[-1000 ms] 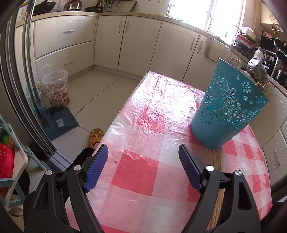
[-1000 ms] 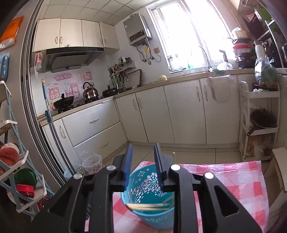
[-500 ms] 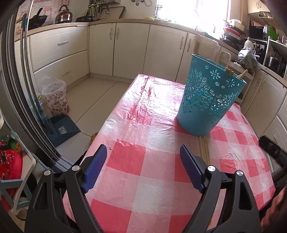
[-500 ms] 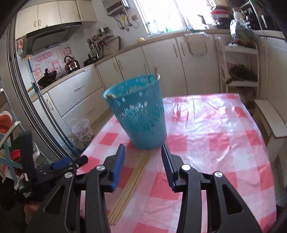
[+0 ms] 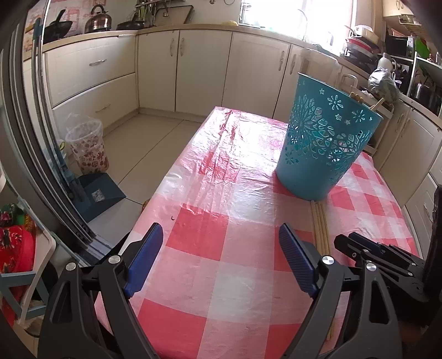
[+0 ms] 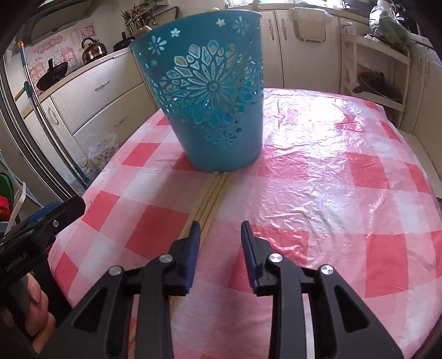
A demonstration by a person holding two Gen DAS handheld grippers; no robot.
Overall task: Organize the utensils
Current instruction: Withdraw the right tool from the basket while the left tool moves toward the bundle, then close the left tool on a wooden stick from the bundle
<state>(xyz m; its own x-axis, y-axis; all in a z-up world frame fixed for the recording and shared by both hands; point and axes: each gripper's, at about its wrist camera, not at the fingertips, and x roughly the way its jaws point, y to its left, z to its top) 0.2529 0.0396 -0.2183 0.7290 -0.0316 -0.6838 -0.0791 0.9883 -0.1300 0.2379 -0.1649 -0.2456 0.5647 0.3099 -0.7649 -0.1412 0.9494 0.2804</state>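
Your left claw (image 5: 218, 259) gapes wide and empty above the counter's (image 6: 317, 193) near edge. Your right claw (image 6: 218, 234), just closing, stays parted, empty, over the chopsticks (image 6: 212, 193) lying before the blue basket (image 6: 210, 96) mid-counter.

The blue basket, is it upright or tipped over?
Upright: the blue basket stands on its base on the checked tablecloth, rim up.

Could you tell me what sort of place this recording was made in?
Very likely a home kitchen: cream cabinets under a counter, a kettle and a wok on the stove, and a table with a checked tablecloth.
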